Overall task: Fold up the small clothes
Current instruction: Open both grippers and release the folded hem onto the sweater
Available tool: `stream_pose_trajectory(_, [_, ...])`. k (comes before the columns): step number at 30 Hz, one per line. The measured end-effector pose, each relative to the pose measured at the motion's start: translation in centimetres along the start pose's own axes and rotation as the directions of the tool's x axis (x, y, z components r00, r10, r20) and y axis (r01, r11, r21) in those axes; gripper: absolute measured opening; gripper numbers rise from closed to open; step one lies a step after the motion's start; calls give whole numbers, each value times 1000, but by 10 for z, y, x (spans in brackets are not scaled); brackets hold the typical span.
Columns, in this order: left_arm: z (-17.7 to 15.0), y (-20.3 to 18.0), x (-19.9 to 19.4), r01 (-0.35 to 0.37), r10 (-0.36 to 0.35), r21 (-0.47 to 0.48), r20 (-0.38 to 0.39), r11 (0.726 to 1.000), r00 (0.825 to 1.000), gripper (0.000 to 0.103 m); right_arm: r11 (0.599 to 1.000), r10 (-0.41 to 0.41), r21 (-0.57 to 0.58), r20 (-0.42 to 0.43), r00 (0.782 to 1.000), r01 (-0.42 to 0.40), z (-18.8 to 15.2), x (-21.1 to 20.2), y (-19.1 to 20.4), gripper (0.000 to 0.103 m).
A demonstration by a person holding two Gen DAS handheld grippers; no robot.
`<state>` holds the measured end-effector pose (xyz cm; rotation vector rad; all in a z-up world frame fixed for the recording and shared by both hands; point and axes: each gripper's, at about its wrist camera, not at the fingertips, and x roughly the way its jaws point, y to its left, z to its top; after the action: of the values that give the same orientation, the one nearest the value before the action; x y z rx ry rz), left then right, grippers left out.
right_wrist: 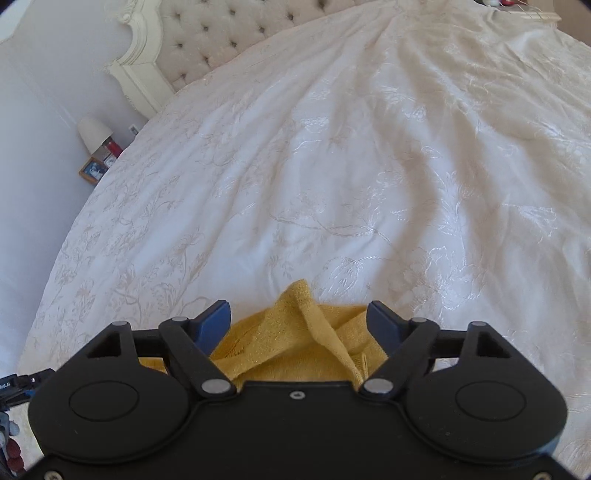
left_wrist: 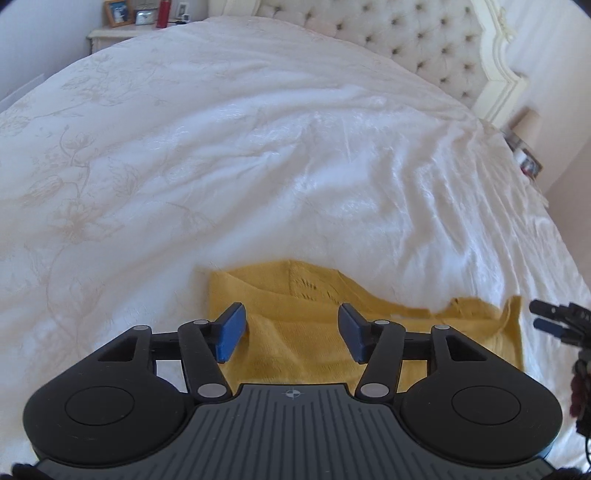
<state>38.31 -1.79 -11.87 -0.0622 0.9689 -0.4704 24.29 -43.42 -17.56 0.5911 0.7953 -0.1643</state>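
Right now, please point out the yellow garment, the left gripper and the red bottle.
yellow garment (left_wrist: 295, 332): left wrist view, flat middle.
left gripper (left_wrist: 291, 330): left wrist view, midway between fingertips.
red bottle (left_wrist: 163, 14): left wrist view, its body.

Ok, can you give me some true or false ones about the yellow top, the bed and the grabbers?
1. The knitted yellow garment lies on the white embroidered bedspread. True.
2. The left gripper is squeezed shut. False: its jaws stand open.
3. The right gripper is open above bunched yellow fabric. True.
4. The padded headboard is black. False: it is cream.
5. A red bottle stands on the bedside table. True.
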Motion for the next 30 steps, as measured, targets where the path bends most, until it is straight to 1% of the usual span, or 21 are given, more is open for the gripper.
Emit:
stream_pose_trajectory(2, [-19,-14,-2,21,-20,36,-31,999,999,54,997,-7,-82,-23,1000,5,-9,-4,11,83])
stream_pose_trajectory(7, [-61,-31,10,49,-38,71,-138,996,990,54,977,-11,-213,-89,996,-8,-37,0,34,82])
stream_pose_trajectory(9, [-71,-32,19,44,-30,80,-173,996,984,54,966,-23,-259,-118,993,-9,-48,5,41,82])
stream_pose_trajectory(11, [-72,-31,26,34,-17,90,-180,995,984,54,951,-32,-309,-139,990,-12,-54,11,48,81])
stream_pose_trajectory(14, [-61,-28,34,27,-10,101,-157,994,988,54,928,-43,-373,-154,987,-18,-58,21,56,81])
stream_pose_trajectory(17, [-42,-25,47,11,5,118,-132,993,991,54,906,-71,-422,-165,984,-5,-54,39,60,81])
stream_pose_trajectory(23, [12,-13,74,-13,20,89,-77,996,997,55,884,-133,-465,-140,981,53,-28,72,62,81])
stream_pose_trajectory(26, [36,-7,81,-26,29,60,-44,998,999,55,892,-159,-443,-122,980,90,-9,83,59,81])
stream_pose_trajectory(30, [59,-5,82,-47,47,37,-10,998,999,55,920,-165,-376,-103,981,116,7,84,49,81])
